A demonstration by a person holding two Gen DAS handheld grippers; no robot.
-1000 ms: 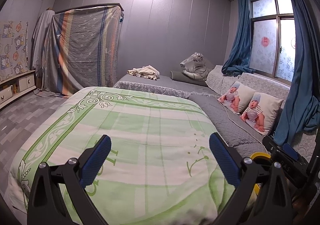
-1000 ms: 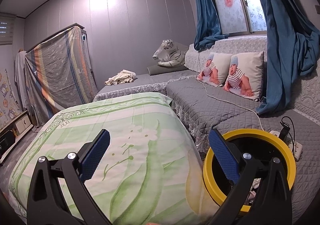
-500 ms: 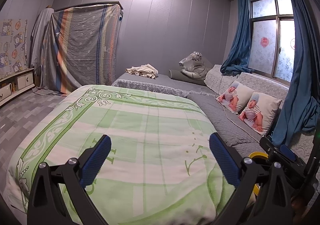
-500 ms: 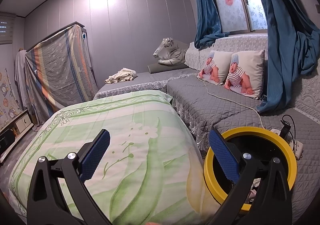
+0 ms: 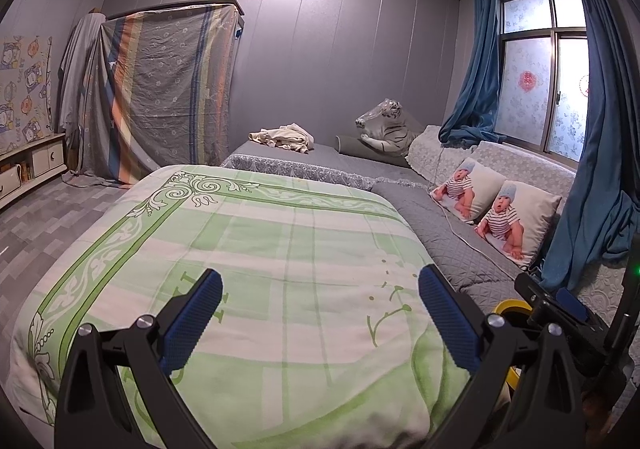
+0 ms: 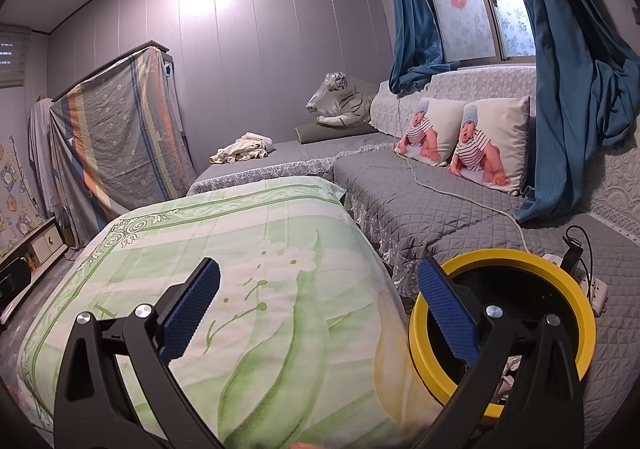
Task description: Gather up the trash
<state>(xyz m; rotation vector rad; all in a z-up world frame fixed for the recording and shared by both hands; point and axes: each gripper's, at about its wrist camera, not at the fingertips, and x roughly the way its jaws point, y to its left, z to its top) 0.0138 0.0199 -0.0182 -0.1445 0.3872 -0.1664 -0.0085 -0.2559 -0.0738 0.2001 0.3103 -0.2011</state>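
Note:
A yellow-rimmed trash bin (image 6: 540,269) with a black inside stands at the lower right, between the green bed and the grey platform; some pale trash lies in it. My right gripper (image 6: 320,313) is open and empty, its right finger over the bin's left rim. My left gripper (image 5: 320,313) is open and empty above the green bedspread (image 5: 260,249). A bit of the bin's rim (image 5: 510,307) shows in the left wrist view, beside the other gripper's body. No loose trash shows on the bed.
A grey quilted platform (image 6: 440,209) with two baby-print pillows (image 6: 480,141), a cable and a power strip (image 6: 592,285) runs along the window. A toy tiger (image 5: 384,125) and a crumpled cloth (image 5: 284,137) lie at the back. A draped cabinet (image 5: 160,89) stands left.
Both views have shifted slightly: the left gripper has drifted a little left and back, the right gripper slightly too. Both stay open and empty.

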